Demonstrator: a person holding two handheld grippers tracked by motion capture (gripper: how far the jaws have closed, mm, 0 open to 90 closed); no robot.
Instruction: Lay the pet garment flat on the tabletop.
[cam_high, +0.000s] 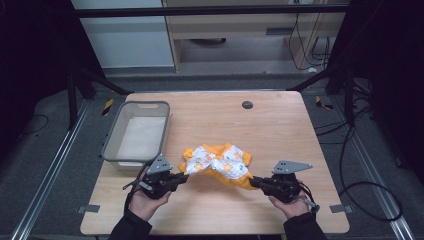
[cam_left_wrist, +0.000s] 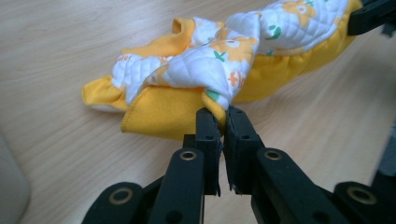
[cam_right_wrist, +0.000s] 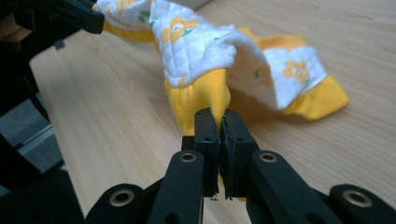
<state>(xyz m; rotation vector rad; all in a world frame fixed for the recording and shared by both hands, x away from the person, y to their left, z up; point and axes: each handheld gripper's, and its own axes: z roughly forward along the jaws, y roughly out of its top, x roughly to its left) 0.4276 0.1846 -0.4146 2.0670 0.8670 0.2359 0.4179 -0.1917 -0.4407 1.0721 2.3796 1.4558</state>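
Small quilted garment, white with orange flower print and yellow trim, at the near middle of light wooden table. Left gripper jaws pinched on its left edge; right gripper jaws pinched on its yellow right edge. Grey plastic bin at left.

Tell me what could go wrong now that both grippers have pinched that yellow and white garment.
The left gripper pinches only a thin fold of the garment, so it could slip free. The right gripper bites just the yellow hem, which might pull out too. The far end lies on the table and may drag.
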